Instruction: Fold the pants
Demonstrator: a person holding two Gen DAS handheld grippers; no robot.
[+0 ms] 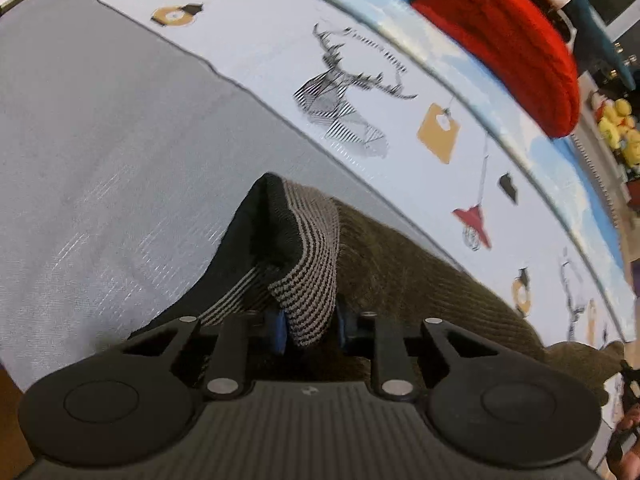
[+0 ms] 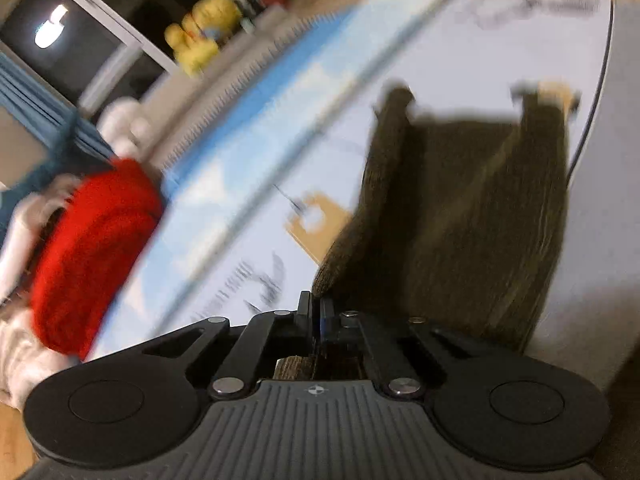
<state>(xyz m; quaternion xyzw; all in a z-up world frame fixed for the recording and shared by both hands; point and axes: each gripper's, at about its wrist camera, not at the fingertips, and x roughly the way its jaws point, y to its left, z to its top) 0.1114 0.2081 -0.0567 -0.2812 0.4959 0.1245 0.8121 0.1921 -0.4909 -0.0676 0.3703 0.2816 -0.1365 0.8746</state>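
The pants [image 1: 432, 280] are dark olive-brown corduroy with a striped knit waistband and black lining. In the left wrist view my left gripper [image 1: 310, 326] is shut on the striped waistband [image 1: 316, 248], which stands up between the blue pads. In the right wrist view my right gripper [image 2: 316, 316] is shut on an edge of the pants [image 2: 460, 220]. The fabric hangs away from the gripper over the bed, and the legs end far off. That view is blurred by motion.
A grey sheet [image 1: 100, 140] and a white printed cover with a deer drawing [image 1: 344, 92] lie beneath the pants. A red knit garment [image 1: 508, 36] sits at the bed's far edge, also in the right wrist view [image 2: 92, 252]. Yellow plush toys [image 2: 204, 28] stand beyond.
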